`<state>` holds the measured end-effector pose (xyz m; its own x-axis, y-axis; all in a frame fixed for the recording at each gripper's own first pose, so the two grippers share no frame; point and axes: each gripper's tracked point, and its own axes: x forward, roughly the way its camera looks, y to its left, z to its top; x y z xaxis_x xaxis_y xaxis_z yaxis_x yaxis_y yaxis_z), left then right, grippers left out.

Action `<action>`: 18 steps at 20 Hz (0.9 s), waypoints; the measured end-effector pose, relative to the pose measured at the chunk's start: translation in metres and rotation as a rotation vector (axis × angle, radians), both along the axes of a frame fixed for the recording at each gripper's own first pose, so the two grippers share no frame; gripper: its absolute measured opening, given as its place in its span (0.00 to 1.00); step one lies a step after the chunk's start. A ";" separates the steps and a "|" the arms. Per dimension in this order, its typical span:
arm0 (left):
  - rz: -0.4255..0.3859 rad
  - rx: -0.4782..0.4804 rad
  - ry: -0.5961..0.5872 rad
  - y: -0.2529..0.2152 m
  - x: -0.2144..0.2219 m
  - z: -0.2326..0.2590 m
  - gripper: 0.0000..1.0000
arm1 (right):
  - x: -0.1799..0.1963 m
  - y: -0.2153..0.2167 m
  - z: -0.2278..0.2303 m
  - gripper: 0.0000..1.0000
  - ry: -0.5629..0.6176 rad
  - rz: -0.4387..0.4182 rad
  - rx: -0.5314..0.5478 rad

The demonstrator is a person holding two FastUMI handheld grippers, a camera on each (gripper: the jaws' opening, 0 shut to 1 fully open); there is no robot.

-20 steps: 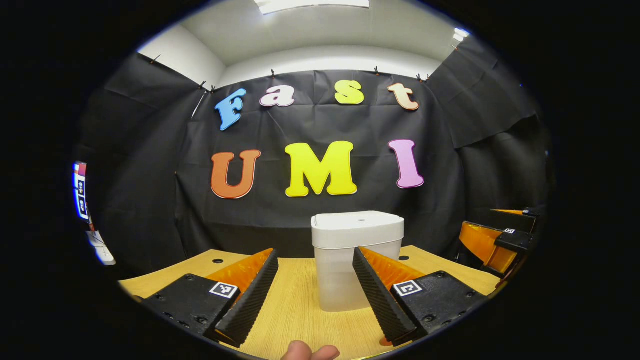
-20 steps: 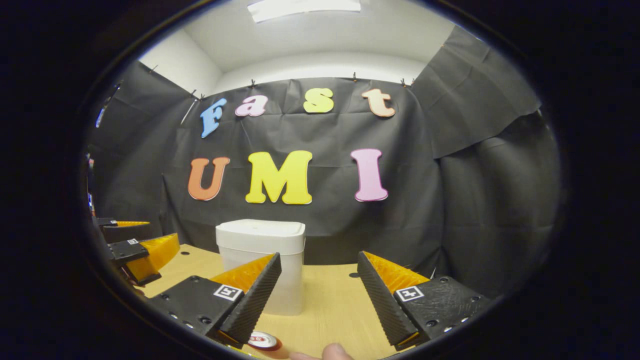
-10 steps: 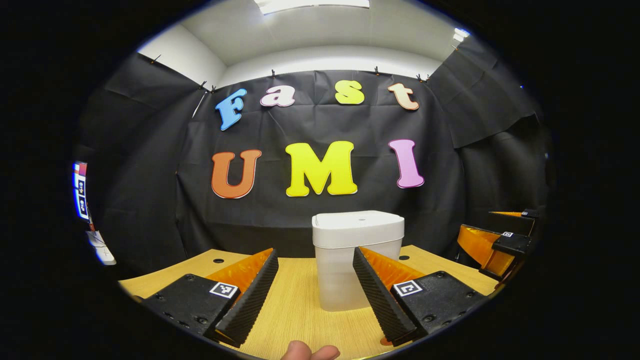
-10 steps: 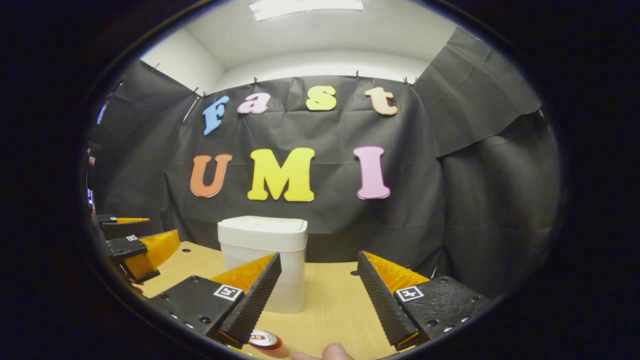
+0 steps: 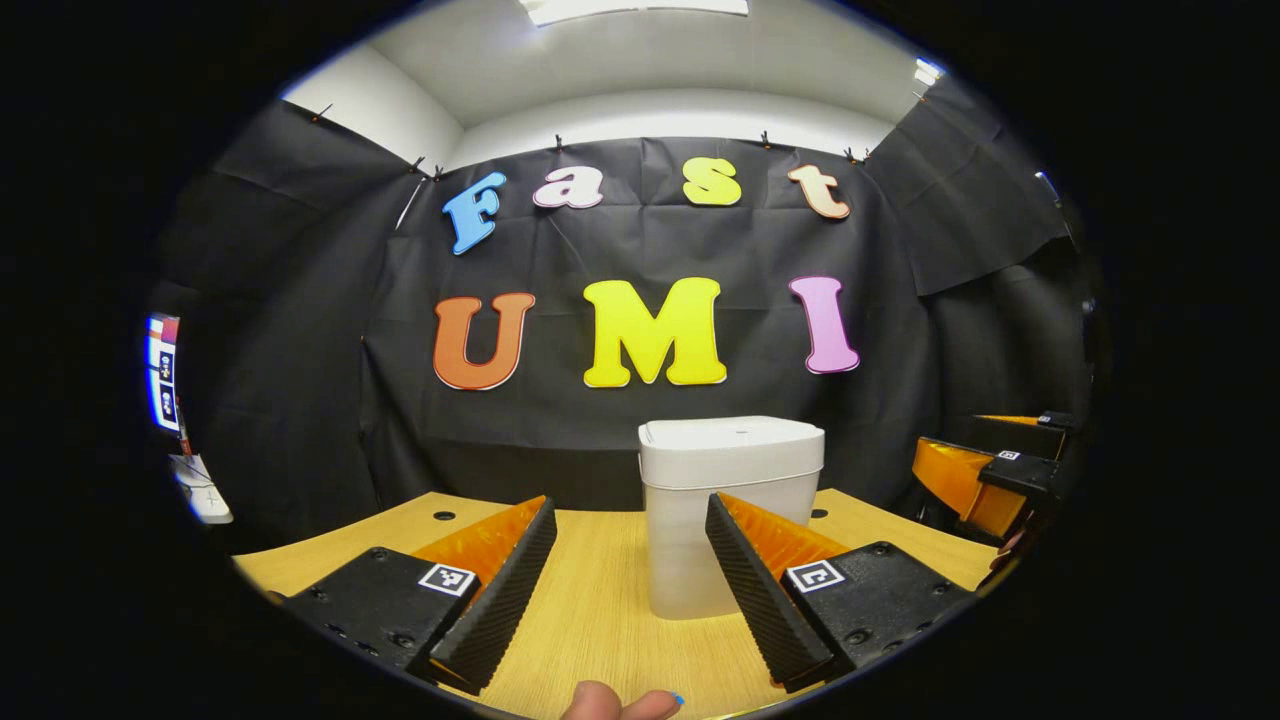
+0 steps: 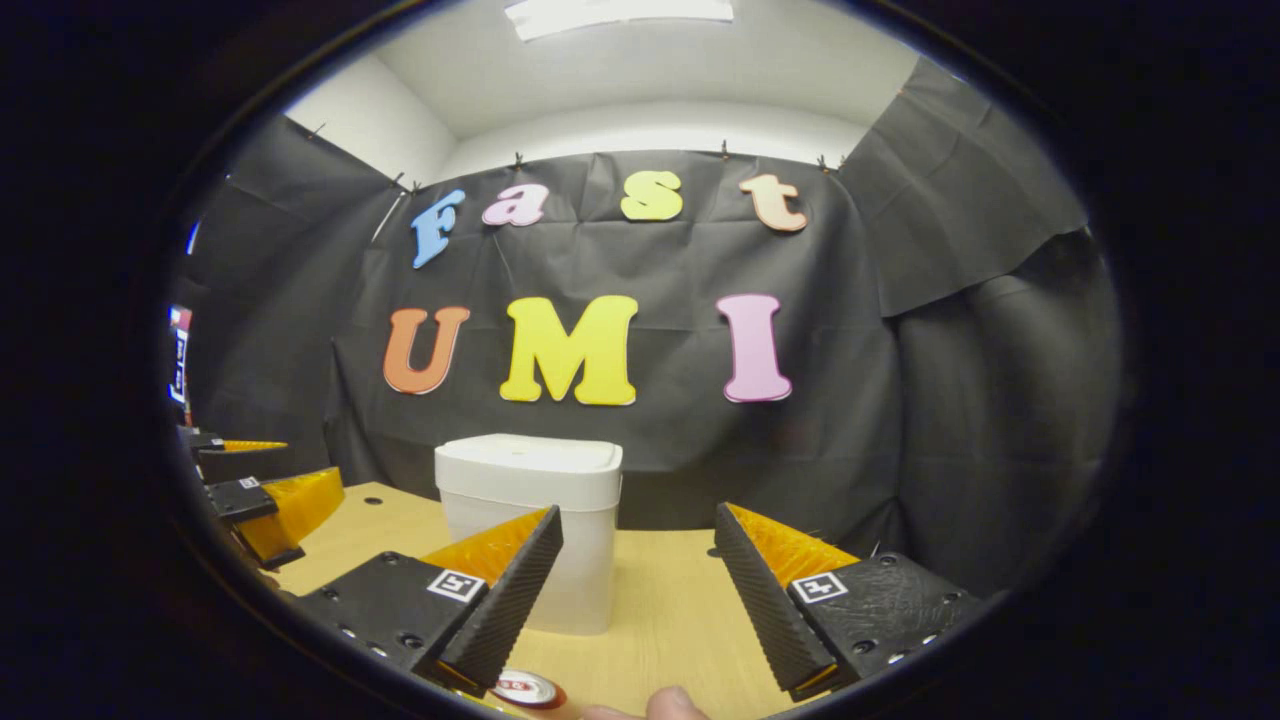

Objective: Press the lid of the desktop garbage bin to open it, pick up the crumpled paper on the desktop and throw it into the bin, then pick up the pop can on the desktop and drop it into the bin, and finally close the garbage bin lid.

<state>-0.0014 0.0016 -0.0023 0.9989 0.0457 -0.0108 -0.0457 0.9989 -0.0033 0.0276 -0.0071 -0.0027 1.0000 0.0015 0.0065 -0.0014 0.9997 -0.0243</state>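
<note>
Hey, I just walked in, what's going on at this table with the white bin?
A person holds a claw in each hand in front of a white bin on a wooden table. The bin's lid is shut. The left claw and the right claw are both open, holding nothing and touching nothing. A pop can stands just under the right claw. Nothing has been thrown away yet.

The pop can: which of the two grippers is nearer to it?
Right. The pop can lies just below the right gripper, by its left finger. The left gripper faces the bin.
</note>
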 end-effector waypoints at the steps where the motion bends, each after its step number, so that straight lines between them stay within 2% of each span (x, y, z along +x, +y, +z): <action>1: 0.003 -0.004 0.004 0.001 -0.001 -0.001 0.97 | 0.007 0.004 0.000 0.97 0.006 0.007 0.001; 4: 0.008 -0.006 0.017 0.004 -0.003 -0.004 0.97 | 0.031 0.019 0.021 0.95 0.004 0.042 0.019; 9: 0.034 -0.007 0.019 0.015 -0.006 -0.005 0.97 | 0.085 0.048 0.048 0.95 0.009 0.087 -0.024; 12: 0.060 0.006 0.019 0.025 -0.008 -0.003 0.97 | 0.119 0.062 0.038 0.97 0.072 0.117 -0.031; 15: 0.085 0.012 0.016 0.037 -0.009 -0.003 0.97 | 0.138 0.077 0.030 0.94 0.127 0.156 -0.001; 16: 0.091 0.013 0.017 0.042 -0.010 -0.001 0.97 | 0.142 0.077 0.030 0.91 0.133 0.157 0.003; 18: 0.096 0.015 0.021 0.042 -0.011 -0.002 0.97 | 0.150 0.083 0.031 0.77 0.139 0.173 0.016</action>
<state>-0.0122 0.0440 -0.0039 0.9894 0.1417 -0.0305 -0.1413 0.9899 0.0133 0.1774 0.0759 0.0286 0.9762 0.1740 -0.1295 -0.1750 0.9846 0.0044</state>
